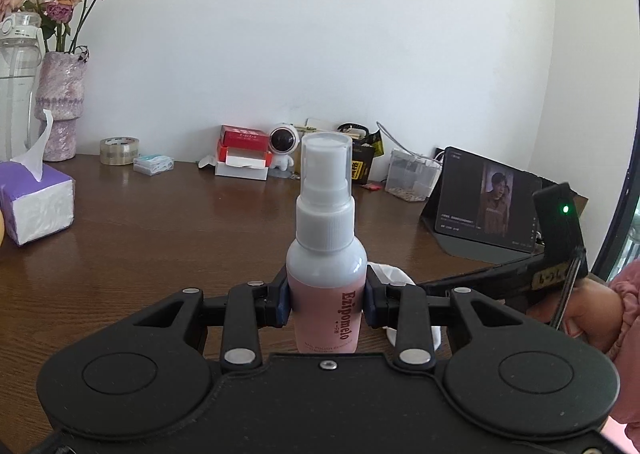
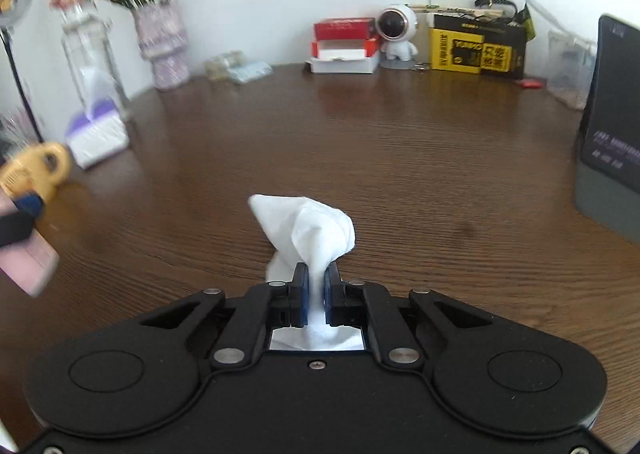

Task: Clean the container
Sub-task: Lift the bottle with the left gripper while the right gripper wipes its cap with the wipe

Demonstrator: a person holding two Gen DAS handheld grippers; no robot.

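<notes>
A small spray bottle (image 1: 327, 254) with pink liquid, a white pump and a clear cap stands upright between the fingers of my left gripper (image 1: 327, 296), which is shut on its body. My right gripper (image 2: 316, 288) is shut on a crumpled white tissue (image 2: 312, 226) that sticks up above the brown table. In the left wrist view, a bit of that tissue (image 1: 386, 272) shows just behind the bottle on the right. The bottle's pink lower part (image 2: 24, 266) appears blurred at the far left edge of the right wrist view.
A purple tissue box (image 1: 38, 210) sits at the left, with a vase of roses (image 1: 60, 94) and a clear jug behind it. Tape, red boxes, an astronaut figure (image 1: 283, 150) and a yellow-black box line the wall. A tablet on a stand (image 1: 486, 202) is at the right.
</notes>
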